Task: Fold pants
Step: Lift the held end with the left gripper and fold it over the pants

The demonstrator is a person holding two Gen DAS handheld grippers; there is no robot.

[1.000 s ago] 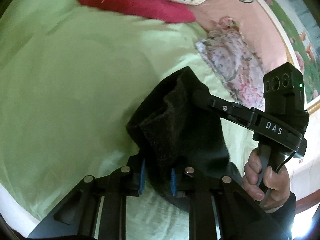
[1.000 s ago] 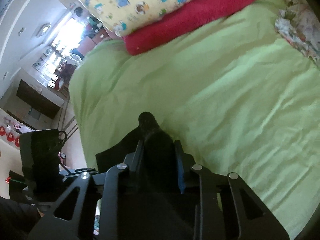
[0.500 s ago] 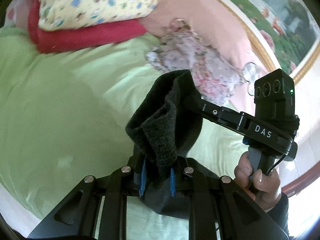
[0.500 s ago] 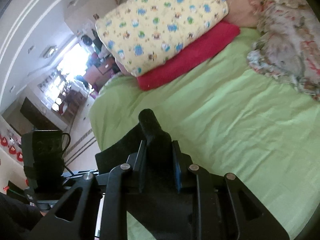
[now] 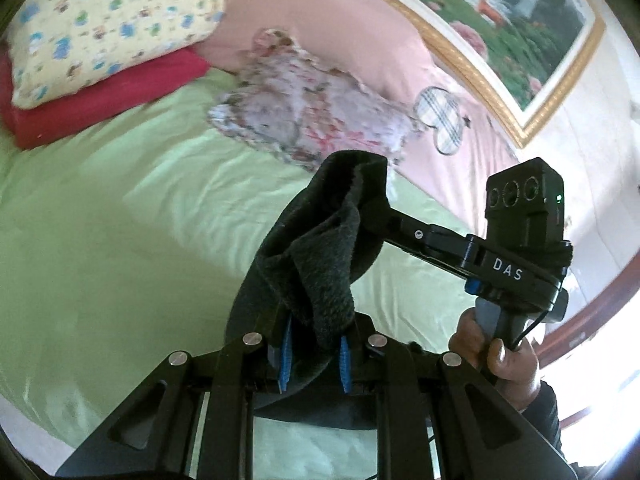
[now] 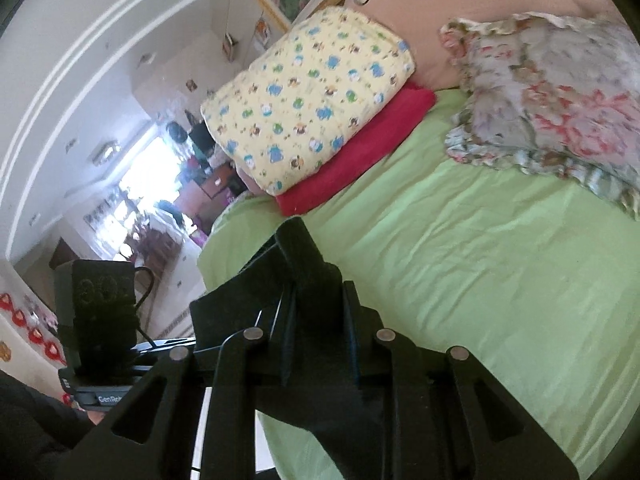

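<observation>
Green sheets cover the bed [image 5: 120, 240], with a yellow patterned pillow [image 5: 108, 20] stacked on a red one [image 5: 104, 100] at eleven o'clock in the left wrist view and a floral pillow [image 5: 312, 124] at twelve. Held up above the bed, the black pants [image 5: 316, 264] are pinched at two spots. At six o'clock, the left hand-held gripper [image 5: 314, 356] is nearly closed, its blue pads clamping a bunched fold. At three o'clock, the right hand-held gripper [image 5: 376, 216] also grips the fabric; its jaws are narrow, pressing the cloth.
</observation>
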